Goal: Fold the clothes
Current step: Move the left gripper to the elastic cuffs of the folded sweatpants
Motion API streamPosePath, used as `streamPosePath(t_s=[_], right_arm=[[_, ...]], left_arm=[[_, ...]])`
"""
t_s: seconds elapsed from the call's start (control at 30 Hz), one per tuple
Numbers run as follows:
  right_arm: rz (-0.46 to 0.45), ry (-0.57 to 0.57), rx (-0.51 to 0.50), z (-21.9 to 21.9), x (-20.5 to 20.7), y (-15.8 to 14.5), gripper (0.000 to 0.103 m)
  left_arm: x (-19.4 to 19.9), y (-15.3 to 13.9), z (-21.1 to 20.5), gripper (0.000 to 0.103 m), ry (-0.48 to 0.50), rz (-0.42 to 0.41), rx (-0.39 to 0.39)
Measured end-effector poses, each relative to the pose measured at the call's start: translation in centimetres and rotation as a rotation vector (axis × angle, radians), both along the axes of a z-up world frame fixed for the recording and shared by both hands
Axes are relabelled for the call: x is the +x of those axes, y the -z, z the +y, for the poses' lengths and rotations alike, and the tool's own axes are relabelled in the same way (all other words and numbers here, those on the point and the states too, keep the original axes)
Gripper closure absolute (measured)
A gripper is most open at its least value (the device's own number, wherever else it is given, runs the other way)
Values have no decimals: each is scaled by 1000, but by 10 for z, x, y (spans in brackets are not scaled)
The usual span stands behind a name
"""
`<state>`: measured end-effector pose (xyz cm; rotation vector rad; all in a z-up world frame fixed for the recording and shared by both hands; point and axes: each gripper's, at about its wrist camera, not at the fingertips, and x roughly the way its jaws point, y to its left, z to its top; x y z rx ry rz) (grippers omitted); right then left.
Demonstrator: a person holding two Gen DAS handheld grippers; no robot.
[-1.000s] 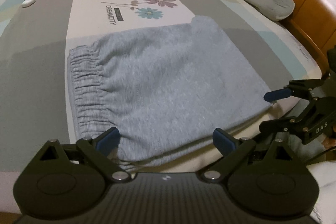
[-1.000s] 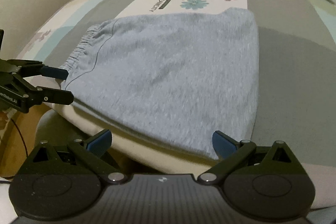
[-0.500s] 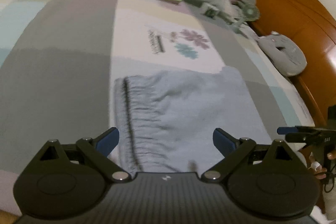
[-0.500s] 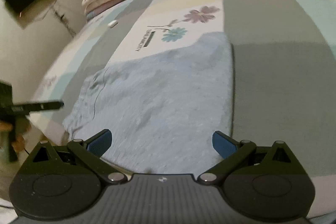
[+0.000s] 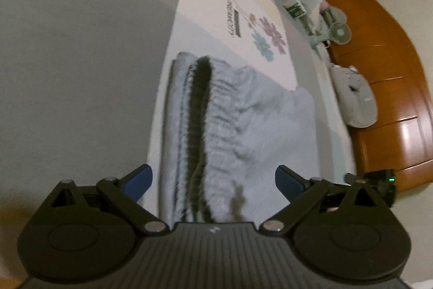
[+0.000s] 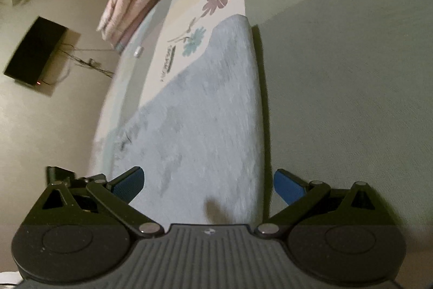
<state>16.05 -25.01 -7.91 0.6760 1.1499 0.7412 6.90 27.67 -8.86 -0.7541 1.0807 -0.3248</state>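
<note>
Above shorts (image 5: 257,132): both grippers, wide-open.

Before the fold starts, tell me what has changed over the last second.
Both grippers have swung in over the grey shorts from the near edge of the bed. The left gripper now sits above the elastic waistband, the right gripper above the opposite side edge. Neither has taken hold: both sets of jaws are wide open as before. The shorts lie flat in the same place on the flowered bedsheet.

No legible text anywhere.
</note>
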Motion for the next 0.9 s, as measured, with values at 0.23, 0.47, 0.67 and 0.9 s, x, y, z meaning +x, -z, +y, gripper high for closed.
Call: streamPosePath(t_s=[0.23, 0.47, 0.67, 0.9], right_arm=[[11, -30, 85, 10, 36, 9, 0], [6, -65, 86, 32, 70, 9, 0], [21, -78, 87, 33, 59, 9, 0], [68, -166, 105, 27, 20, 9, 0]], left_arm=[[31, 9, 0, 5, 22, -4, -69], [60, 12, -1, 5, 33, -22, -93], [35, 15, -2, 5, 39, -19, -140], [15, 18, -2, 5, 72, 2, -177]])
